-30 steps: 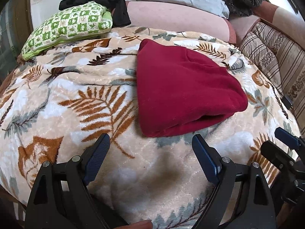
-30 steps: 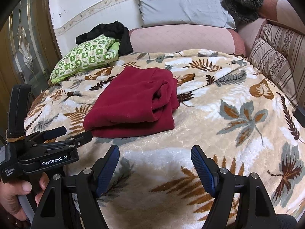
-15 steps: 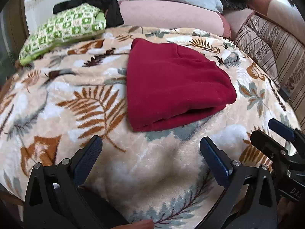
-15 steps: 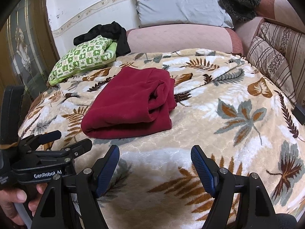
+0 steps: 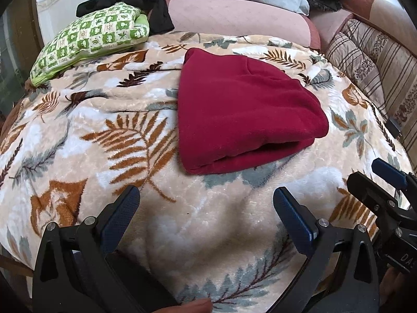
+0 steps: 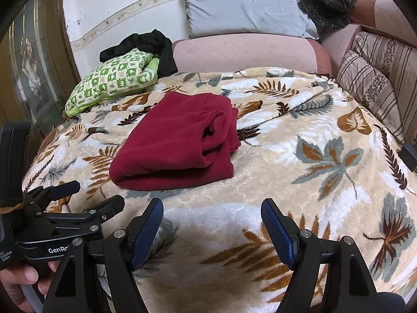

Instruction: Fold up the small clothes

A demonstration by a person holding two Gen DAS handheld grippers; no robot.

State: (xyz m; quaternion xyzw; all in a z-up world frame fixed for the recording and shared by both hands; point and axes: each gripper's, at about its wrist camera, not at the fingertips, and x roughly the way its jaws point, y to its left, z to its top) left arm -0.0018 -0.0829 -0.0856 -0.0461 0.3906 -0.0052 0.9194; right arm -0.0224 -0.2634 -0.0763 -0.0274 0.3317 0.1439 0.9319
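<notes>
A dark red fleece garment (image 5: 242, 109) lies folded on the leaf-patterned blanket (image 5: 91, 135), its thick folded edge toward me. It also shows in the right wrist view (image 6: 177, 140), with rolled layers at its right end. My left gripper (image 5: 206, 216) is open and empty, held over the blanket short of the garment's near edge. My right gripper (image 6: 212, 224) is open and empty, also short of the garment. The left gripper (image 6: 65, 195) shows at the lower left of the right wrist view, and the right gripper (image 5: 385, 182) at the right edge of the left wrist view.
A green checked pillow (image 6: 114, 78) and a black garment (image 6: 148, 44) lie at the back left. A pink bolster (image 6: 247, 52) and grey pillow (image 6: 245, 7) line the back. Striped cushions (image 6: 378, 78) run along the right.
Both grippers drew back slightly from the garment and stayed open. The folded red garment has not moved.
</notes>
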